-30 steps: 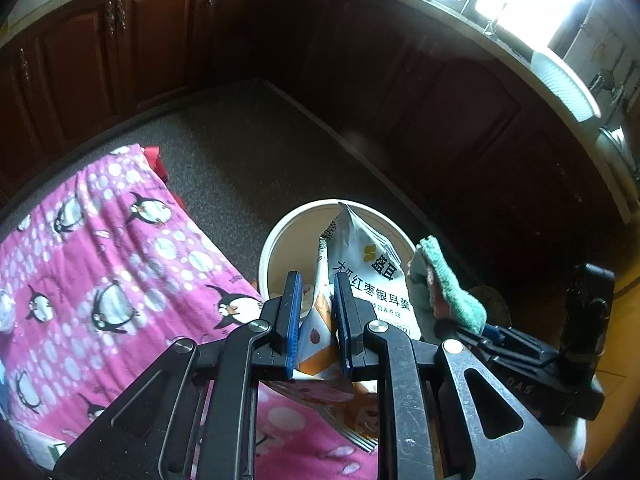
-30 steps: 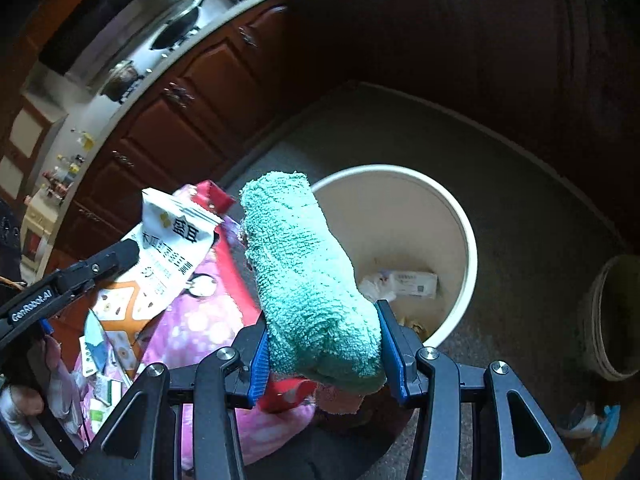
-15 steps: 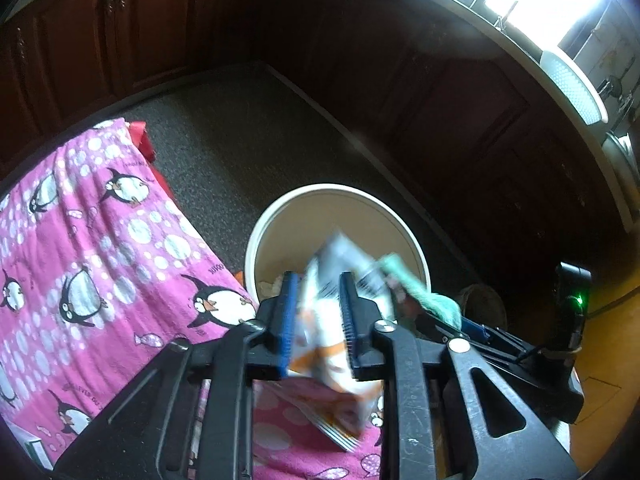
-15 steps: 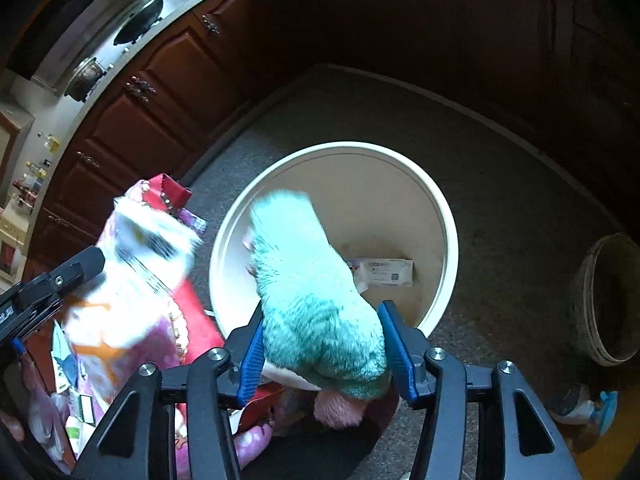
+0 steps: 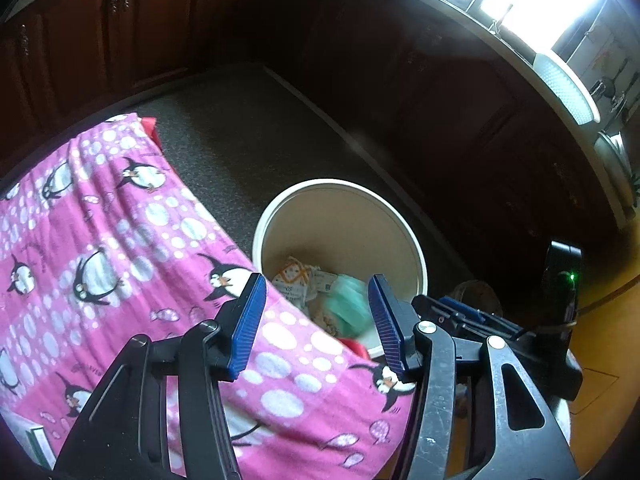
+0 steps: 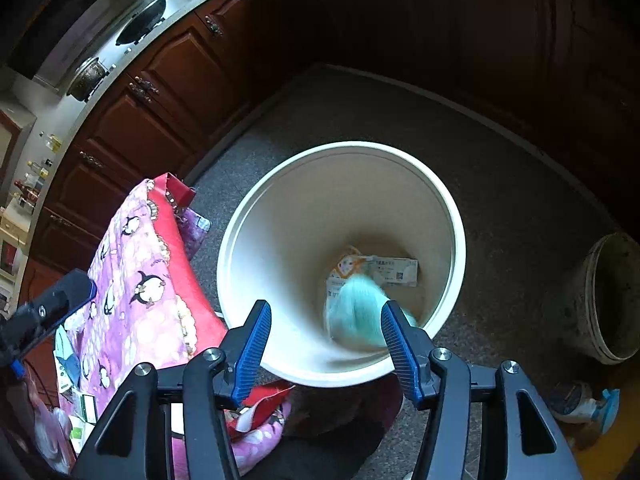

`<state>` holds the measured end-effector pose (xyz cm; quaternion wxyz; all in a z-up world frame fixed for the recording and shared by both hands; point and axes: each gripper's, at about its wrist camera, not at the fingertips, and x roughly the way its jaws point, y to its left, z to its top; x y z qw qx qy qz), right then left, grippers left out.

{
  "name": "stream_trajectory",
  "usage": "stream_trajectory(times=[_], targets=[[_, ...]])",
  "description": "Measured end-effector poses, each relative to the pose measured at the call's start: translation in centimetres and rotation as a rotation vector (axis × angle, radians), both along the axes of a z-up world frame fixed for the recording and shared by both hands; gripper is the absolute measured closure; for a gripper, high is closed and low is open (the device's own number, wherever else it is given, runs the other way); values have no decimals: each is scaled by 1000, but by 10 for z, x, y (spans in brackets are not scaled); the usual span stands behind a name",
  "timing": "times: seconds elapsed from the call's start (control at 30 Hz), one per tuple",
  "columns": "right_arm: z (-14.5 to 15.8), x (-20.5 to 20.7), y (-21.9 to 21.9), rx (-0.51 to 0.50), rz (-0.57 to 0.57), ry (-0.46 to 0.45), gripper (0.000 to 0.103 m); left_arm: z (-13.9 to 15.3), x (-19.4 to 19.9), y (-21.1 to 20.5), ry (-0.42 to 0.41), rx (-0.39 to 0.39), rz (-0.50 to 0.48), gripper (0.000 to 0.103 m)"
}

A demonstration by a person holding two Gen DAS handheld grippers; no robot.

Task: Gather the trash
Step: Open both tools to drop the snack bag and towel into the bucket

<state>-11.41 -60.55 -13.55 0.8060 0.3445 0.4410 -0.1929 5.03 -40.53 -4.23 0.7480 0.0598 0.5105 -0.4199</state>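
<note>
Now 2 hand-held grippers (image 5: 316, 320) (image 6: 326, 338) gape empty above 1 bin (image 6: 256, 216) with 1 cloth (image 6: 356, 308).

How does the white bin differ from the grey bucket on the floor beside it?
The white bin looks clean and bright; the grey bucket looks dirty and dull. The white bin appears larger and holds a green cloth and paper packets; the grey bucket's inside is dark. Both are round, open and upright.

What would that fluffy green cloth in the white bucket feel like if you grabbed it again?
The green cloth looks fuzzy like a towel, so it would probably squash and flop, not stay stiff. It seems light, a blurred soft lump inside the white bucket. It likely won't roll or break, and its nap should grip well.
</note>
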Motion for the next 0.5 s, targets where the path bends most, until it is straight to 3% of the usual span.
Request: stream_trajectory(times=[0.5], targets=[[33,13,47,-86,82,-33,42,12,-4,58,-58,3,72,51]])
